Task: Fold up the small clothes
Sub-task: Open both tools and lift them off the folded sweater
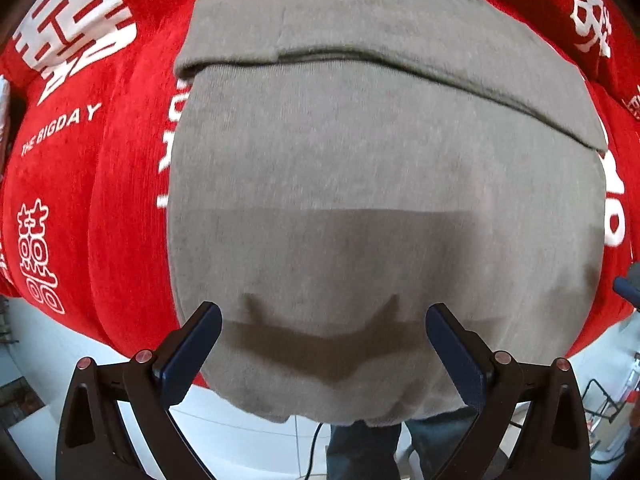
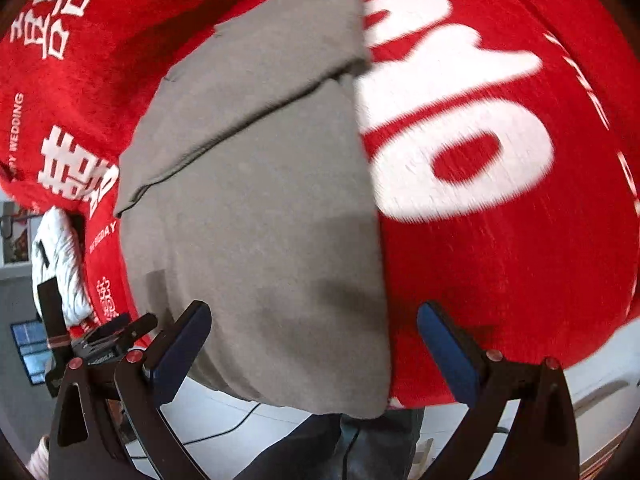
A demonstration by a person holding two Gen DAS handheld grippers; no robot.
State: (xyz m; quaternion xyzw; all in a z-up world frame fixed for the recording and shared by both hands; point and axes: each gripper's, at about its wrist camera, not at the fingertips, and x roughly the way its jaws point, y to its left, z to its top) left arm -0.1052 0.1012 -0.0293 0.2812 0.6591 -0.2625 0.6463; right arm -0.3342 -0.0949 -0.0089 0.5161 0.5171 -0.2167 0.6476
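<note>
The grey garment (image 1: 384, 200) lies flat on the red printed cloth (image 1: 120, 200), partly folded, with a flap turned over its far end and its near hem drooping past the table edge toward the person. The left gripper (image 1: 324, 344) hovers over that near hem with its jaws spread wide and nothing between them; the right gripper (image 2: 314, 340) is likewise released, its jaws straddling the garment's near right corner, one finger over grey knit and the other over red cloth. The main risk, as I judge it, is a pinch that closes on the red cloth along with the garment, since the right-hand edge of the grey fabric sits directly on it; lifting then would drag the covering and skew the fold. A second risk is the overhanging hem: a grip taken on only one layer could let the lower layer slide off the edge and undo the far flap. Farther out, the right wrist view shows the other gripper's body at lower left, a white bundle (image 2: 60, 264) beyond the cloth's left edge, and the person's dark trousers (image 2: 320, 448) below; none of these blocks the garment.
</note>
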